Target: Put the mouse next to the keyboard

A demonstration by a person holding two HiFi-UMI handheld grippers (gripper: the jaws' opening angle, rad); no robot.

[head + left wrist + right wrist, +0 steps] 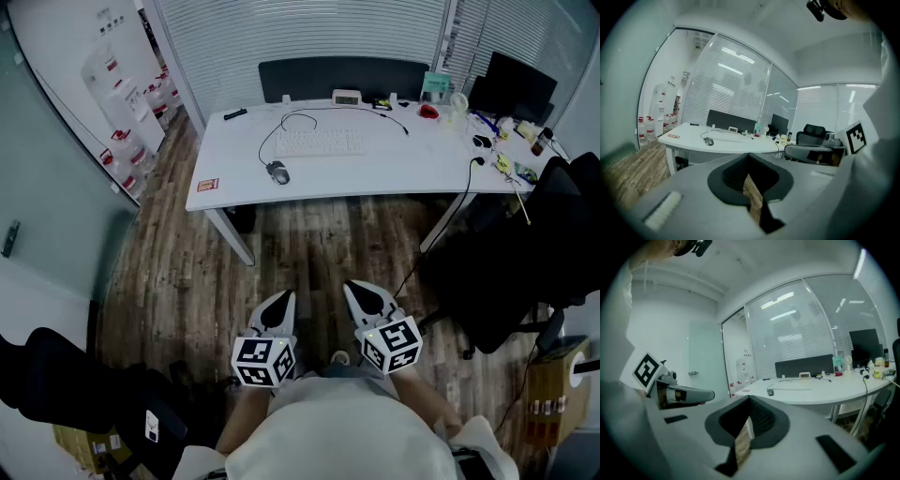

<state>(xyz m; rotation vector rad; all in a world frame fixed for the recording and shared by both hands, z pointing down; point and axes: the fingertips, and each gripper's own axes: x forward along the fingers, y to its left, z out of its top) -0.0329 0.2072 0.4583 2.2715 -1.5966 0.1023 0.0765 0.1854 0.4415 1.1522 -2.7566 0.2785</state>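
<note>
The mouse [277, 172] sits on the white desk [403, 164], at about 7 o'clock from the keyboard [320, 142] and a little apart from it. Its long axis seems to run roughly 12 to 6. It lies well away, near 12 o'clock from the left gripper [277, 307], the nearer one, and 11 o'clock from the right gripper [367, 300]. Both grippers' jaws are pressed together on nothing.
</note>
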